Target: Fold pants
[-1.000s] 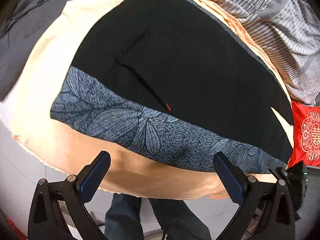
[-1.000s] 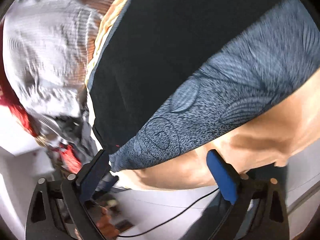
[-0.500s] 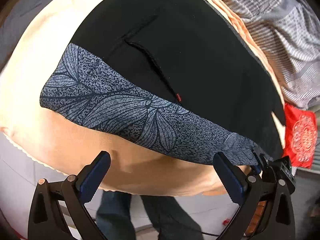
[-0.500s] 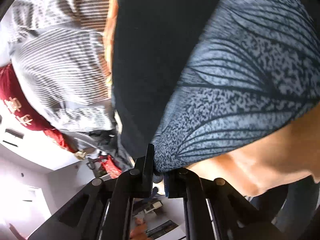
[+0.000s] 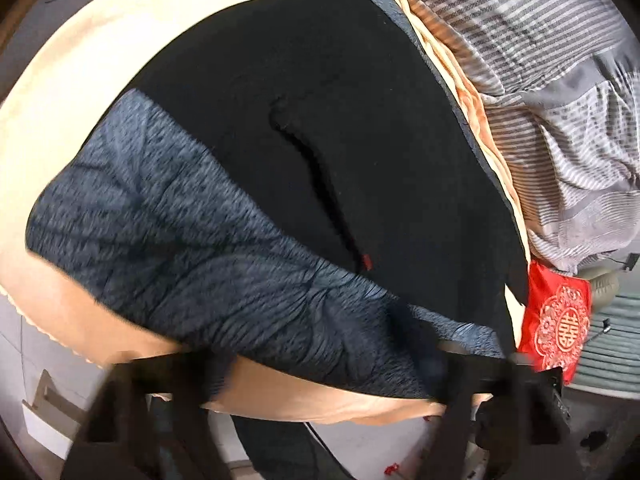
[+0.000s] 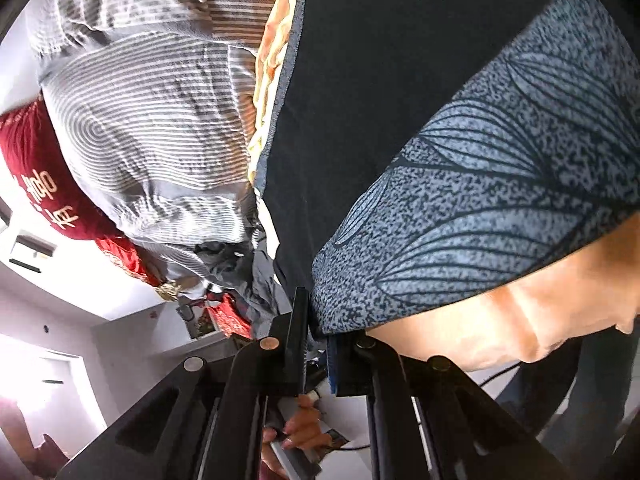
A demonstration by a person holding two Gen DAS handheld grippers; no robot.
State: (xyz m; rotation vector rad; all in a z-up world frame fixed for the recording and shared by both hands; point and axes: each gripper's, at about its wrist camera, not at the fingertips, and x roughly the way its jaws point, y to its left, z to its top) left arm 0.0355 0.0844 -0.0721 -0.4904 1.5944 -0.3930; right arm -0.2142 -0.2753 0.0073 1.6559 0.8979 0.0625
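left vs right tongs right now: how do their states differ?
Right tongs are shut on a corner of the pants, at the patterned waistband; the left tongs have just been closing over that waistband's edge, with a wide gap. Right tongs look sharp; left tongs are motion-blurred. Both are at the same waistband edge.

You are in a home bedroom: a bed with a peach quilted bedspread [image 5: 100, 92], a grey striped duvet [image 6: 160, 120] and a red embroidered cushion [image 5: 558, 320].

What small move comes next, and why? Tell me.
Probably finish closing the left gripper on the blue-grey leaf-patterned waistband of the black pants: its jaws have just been closing with the band's edge between them, while the right gripper pinches the other corner.
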